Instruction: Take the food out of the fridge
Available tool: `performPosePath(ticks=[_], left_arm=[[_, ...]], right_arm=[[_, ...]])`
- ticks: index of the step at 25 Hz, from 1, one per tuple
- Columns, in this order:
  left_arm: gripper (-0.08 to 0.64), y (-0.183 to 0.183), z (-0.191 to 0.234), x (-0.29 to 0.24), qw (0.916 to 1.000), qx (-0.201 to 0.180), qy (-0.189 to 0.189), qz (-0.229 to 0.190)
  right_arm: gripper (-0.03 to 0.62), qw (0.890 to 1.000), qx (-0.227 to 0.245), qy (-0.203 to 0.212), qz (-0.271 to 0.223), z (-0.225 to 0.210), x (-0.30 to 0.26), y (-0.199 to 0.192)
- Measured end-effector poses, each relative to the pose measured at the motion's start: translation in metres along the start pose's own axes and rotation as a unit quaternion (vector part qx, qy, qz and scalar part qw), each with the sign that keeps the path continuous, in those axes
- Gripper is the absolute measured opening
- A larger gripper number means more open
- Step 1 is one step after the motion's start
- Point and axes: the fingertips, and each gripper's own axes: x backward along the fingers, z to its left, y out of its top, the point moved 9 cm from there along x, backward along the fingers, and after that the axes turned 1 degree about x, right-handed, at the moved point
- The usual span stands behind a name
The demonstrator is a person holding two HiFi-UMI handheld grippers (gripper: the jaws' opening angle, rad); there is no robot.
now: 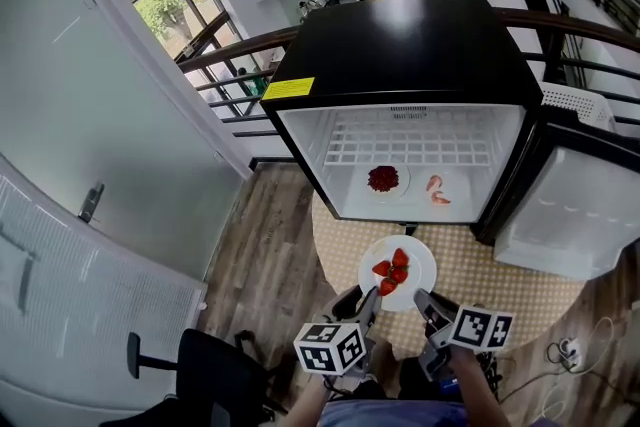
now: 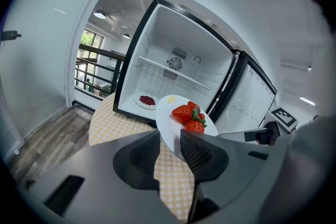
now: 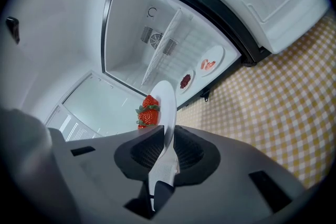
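A white plate (image 1: 410, 260) with three strawberries (image 1: 393, 273) hangs above the table in front of the open black mini fridge (image 1: 400, 45). My left gripper (image 1: 368, 300) is shut on the plate's near left rim and my right gripper (image 1: 425, 303) on its near right rim. In the left gripper view the plate (image 2: 169, 113) and its strawberries (image 2: 188, 115) stand between my left gripper's (image 2: 169, 136) jaws. The right gripper (image 3: 169, 131) pinches the plate (image 3: 167, 99) edge-on. Inside the fridge lie a plate of dark red food (image 1: 383, 179) and a plate of shrimp (image 1: 438, 190).
The fridge door (image 1: 575, 215) stands swung open to the right. A yellow checked cloth (image 1: 470, 265) covers the round table under the fridge. A black office chair (image 1: 215, 365) stands at the lower left, on the wooden floor by a white wall.
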Motion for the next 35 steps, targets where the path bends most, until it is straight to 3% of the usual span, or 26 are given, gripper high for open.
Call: performPosePath(ticks=[12,21,27,35], left_arm=[[0.13,-0.026,0.064,0.103,0.9998,0.014,-0.009,-0.007],[0.13,-0.053,0.094,0.166,0.999,0.0,-0.045,0.0],[0.13,-0.066,0.098,0.192,0.9971,0.002,-0.076,0.008],[0.13,-0.075,0.103,0.208,0.9964,0.014,-0.083,0.009]], right_arm=[[0.063,1.0,0.011,-0.006,-0.005,0.066,-0.015,-0.105],[0.063,0.999,0.011,-0.027,-0.038,0.097,-0.004,-0.185],[0.064,0.997,0.019,-0.052,-0.06,0.114,0.012,-0.217],[0.064,0.996,0.023,-0.065,-0.061,0.123,0.018,-0.236]])
